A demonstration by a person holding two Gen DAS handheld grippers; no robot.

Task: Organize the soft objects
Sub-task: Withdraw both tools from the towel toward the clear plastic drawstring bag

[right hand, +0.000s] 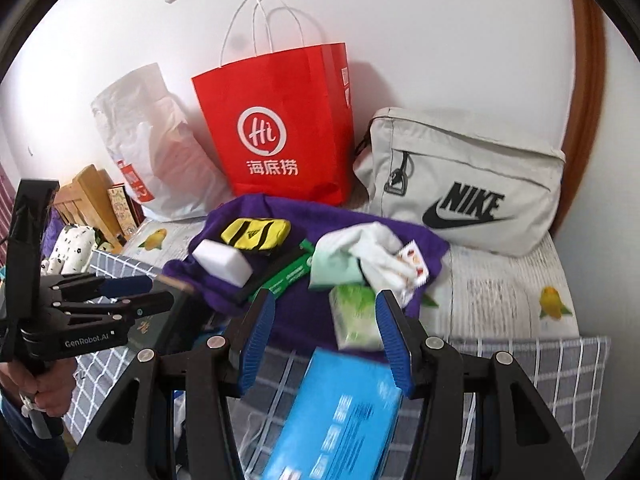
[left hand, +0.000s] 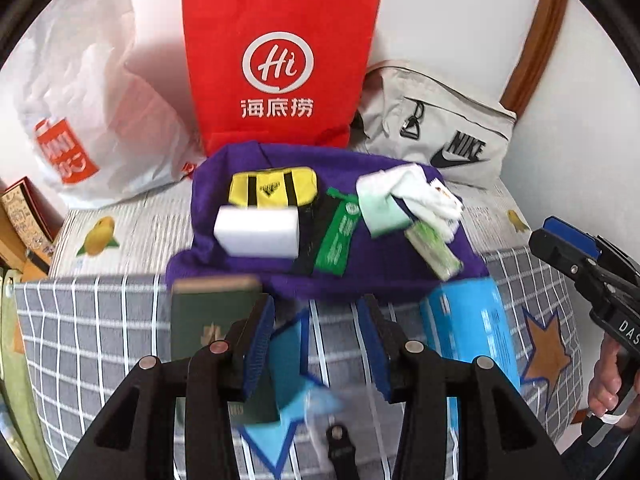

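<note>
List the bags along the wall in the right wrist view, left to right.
White plastic bag → red paper bag → grey Nike bag.

**Bright, even light; blur in the near field**

Soft daylight fills both views. The red paper bag throws a faint shadow on the white wall. The blue packet is smeared with motion blur. Fisheye bending curves the edges, and the corners are black.
</note>
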